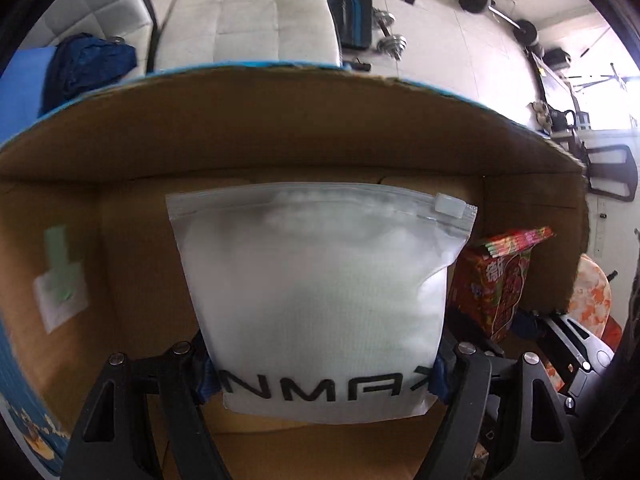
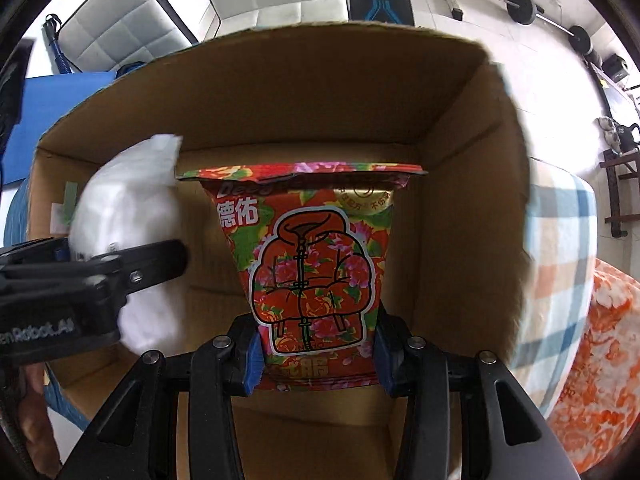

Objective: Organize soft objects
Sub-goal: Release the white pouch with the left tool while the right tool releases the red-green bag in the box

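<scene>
My left gripper [image 1: 320,376] is shut on a white frosted zip pouch [image 1: 316,296] with black letters, held upright inside an open cardboard box [image 1: 280,128]. My right gripper [image 2: 318,364] is shut on a red floral packet [image 2: 316,264] with a jacket drawing, held upright inside the same box [image 2: 320,92]. In the left wrist view the red packet [image 1: 500,280] shows to the right of the pouch. In the right wrist view the white pouch [image 2: 128,232] and the left gripper's black finger [image 2: 152,264] are at the left.
A white padded sofa [image 1: 256,12] stands beyond the box. A dark blue bag [image 1: 88,64] lies at the far left. Weights and a bench [image 1: 352,4] are on the floor behind. A checked and orange blanket [image 2: 580,300] lies right of the box.
</scene>
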Motion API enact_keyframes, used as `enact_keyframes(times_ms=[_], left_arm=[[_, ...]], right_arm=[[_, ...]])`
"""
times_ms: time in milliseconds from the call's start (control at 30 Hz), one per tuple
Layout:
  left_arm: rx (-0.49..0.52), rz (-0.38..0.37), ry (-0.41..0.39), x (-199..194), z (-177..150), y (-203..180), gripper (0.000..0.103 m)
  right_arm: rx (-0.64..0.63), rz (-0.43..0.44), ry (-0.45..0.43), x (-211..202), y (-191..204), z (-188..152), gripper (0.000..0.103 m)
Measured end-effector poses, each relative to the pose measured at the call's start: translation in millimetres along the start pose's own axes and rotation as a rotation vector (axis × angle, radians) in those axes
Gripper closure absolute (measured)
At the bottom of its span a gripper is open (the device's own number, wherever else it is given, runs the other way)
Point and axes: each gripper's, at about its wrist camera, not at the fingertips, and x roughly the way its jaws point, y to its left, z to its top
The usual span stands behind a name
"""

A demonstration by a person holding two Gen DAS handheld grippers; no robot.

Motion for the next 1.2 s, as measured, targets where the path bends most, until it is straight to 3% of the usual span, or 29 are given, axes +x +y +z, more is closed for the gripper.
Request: enact_keyframes(times_ms=[267, 500, 700, 833, 967, 1100, 1200], left_arm=[[-0.004, 0.012, 0.050, 17.1, 2.6, -4.3, 0.024], [-0.033, -0.016, 0.029, -5.6, -2.3, -1.4, 0.013], [-0.014, 0.038, -0.049, -41.2, -19.2, -2.4, 0.004], [0.002, 0.097, -0.122, -60.9, -43.4, -2.8, 0.001], [0.016, 0.137, -0.195, -71.9, -64.6, -0.6, 0.001], [0.043, 0.175, -0.259, -80.8, -84.9, 9.8, 0.001], [0.036, 0.192, -0.321, -87.8, -102.3, 12.9, 0.001]], right_arm=[[0.022, 0.020, 0.029, 21.0, 1.9, 16.5, 0.054], [0.006, 0.030, 0.038, 14.1, 11.2, 16.5, 0.041], [-0.016, 0.004, 0.030, -6.1, 24.2, 6.6, 0.025], [-0.043, -0.036, 0.016, -22.5, 31.3, -7.5, 0.022], [-0.027, -0.008, -0.008, -40.1, 37.5, -25.5, 0.000], [-0.007, 0.028, -0.057, -55.0, 26.7, -50.8, 0.000], [-0.008, -0.011, -0.110, -67.0, 27.4, -66.6, 0.000]])
